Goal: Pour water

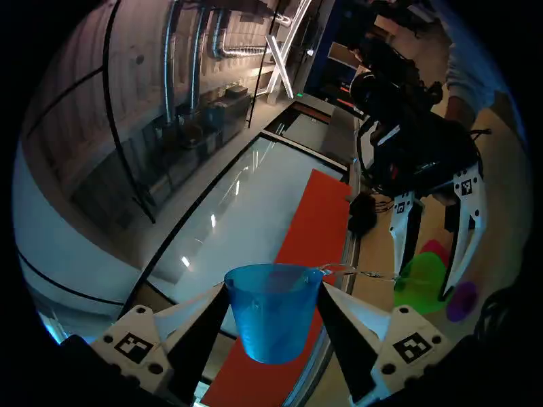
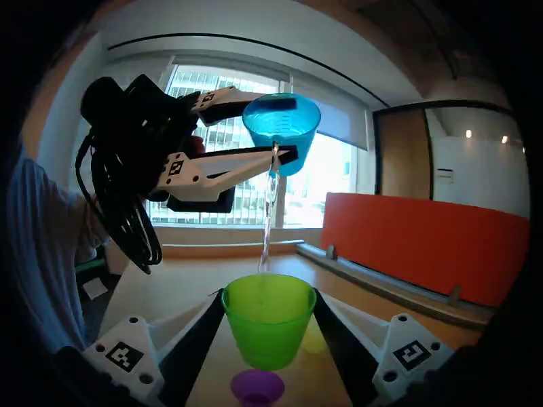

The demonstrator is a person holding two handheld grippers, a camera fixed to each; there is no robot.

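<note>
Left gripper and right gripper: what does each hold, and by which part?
The left gripper holds the blue cup by its side walls; the right gripper holds the green cup likewise.

"Where is the upper cup (image 2: 282, 129)?"

"Between the fingers of the left gripper (image 2: 275, 129), above the lower cup (image 2: 268, 325), which sits between the fingers of the right gripper (image 2: 268, 298)."

"And the water (image 2: 267, 230)?"

"It falls from the upper cup's rim into the lower cup."

"What's on the desk (image 2: 170, 285)?"

"A small cup (image 2: 256, 388) under the lower cup. A partition (image 2: 421, 237) runs along the desk's edge, right of both."
</note>
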